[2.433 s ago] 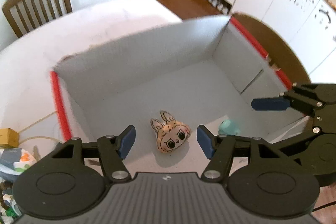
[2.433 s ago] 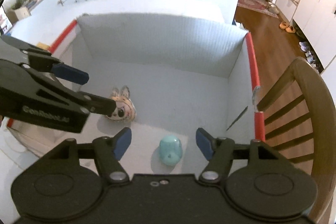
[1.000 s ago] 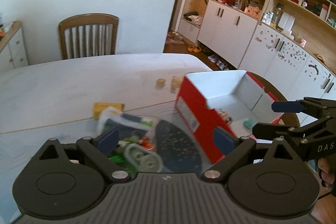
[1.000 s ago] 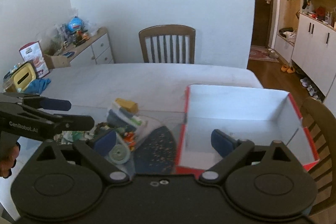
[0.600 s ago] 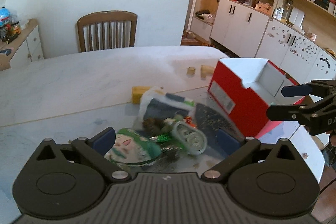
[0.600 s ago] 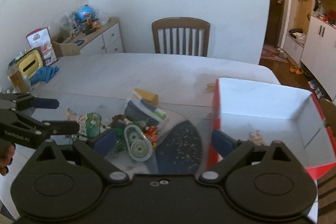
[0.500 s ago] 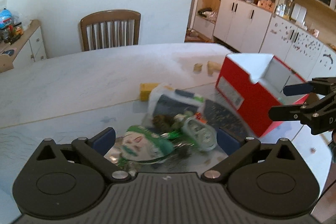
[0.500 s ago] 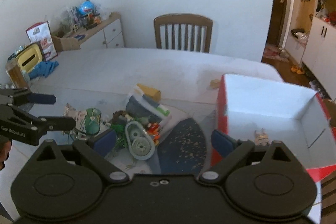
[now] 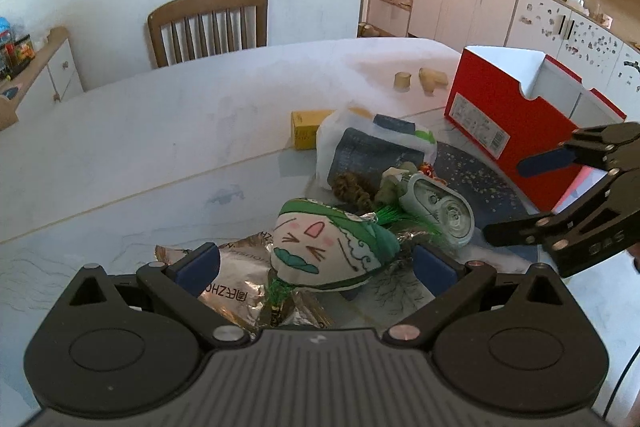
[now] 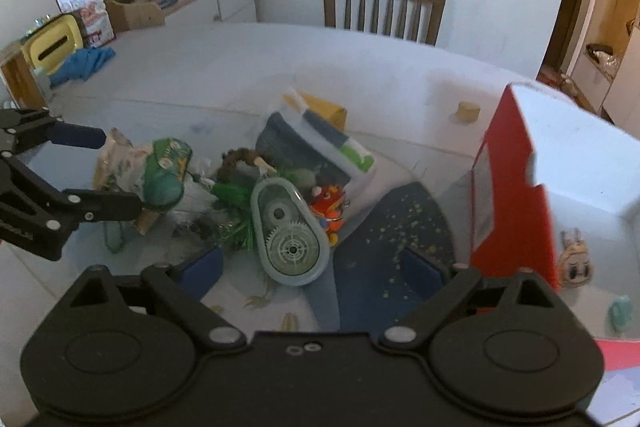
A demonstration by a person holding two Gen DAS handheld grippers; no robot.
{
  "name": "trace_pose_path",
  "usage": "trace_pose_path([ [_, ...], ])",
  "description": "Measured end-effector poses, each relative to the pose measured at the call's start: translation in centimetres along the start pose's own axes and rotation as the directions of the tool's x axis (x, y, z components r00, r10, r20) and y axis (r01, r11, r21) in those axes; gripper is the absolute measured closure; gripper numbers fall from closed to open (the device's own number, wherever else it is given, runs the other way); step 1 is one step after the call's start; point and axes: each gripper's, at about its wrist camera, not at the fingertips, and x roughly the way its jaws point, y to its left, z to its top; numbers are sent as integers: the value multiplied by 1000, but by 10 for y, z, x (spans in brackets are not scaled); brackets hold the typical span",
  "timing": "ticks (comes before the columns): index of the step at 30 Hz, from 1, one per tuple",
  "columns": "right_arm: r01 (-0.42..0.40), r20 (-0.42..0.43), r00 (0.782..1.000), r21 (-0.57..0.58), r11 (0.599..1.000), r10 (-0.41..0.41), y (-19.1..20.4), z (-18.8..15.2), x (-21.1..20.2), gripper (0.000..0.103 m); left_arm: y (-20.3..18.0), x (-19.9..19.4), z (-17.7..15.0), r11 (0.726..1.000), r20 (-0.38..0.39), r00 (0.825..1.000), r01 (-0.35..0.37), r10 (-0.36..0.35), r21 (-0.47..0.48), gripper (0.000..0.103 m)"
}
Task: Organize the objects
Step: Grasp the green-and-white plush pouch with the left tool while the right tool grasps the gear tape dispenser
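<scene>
**Both grippers empty over the clutter**

My left gripper [image 9: 316, 265] has its jaws spread above a cream stuffed face with green hair [image 9: 326, 251], not touching it. My right gripper [image 10: 312, 267] is spread too, over a pale-green oval correction-tape dispenser [image 10: 290, 233]. Both lie in a heap mid-bench. The red cardboard box [image 10: 508, 195] stands toward the bench's right edge, holding a beige bunny-eared figure [image 10: 574, 261].

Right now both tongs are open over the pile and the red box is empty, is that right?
Not quite. The red box is not empty: the right wrist view shows a bunny-face toy and a small teal toy inside. Left tongs and right tongs are open.
</scene>
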Motion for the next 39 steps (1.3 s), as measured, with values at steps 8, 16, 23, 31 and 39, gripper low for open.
trace_pose_path([
  [8, -3, -50, 999, -121, 993, -3, 14, -4, 29, 18, 2, 14, 6, 998, -28, 997, 70, -69, 11, 1],
  [16, -36, -66, 997, -178, 983, 25, 20, 5, 44, 28, 9, 21, 6, 996, -38, 995, 93, -93, -3, 1],
  [23, -45, -83, 996, -195, 980, 30, 22, 6, 52, 37, 12, 22, 7, 993, -38, 993, 112, -113, -38, 6],
  [31, -17, -83, 997, -214, 977, -1, 24, 3, 53, 52, 12, 22, 7, 993, -50, 992, 114, -116, -44, 29],
  [39, -3, -56, 998, -183, 983, -7, 24, 3, 42, 53, 10, 18, 10, 994, -52, 993, 104, -106, -46, 33],
])
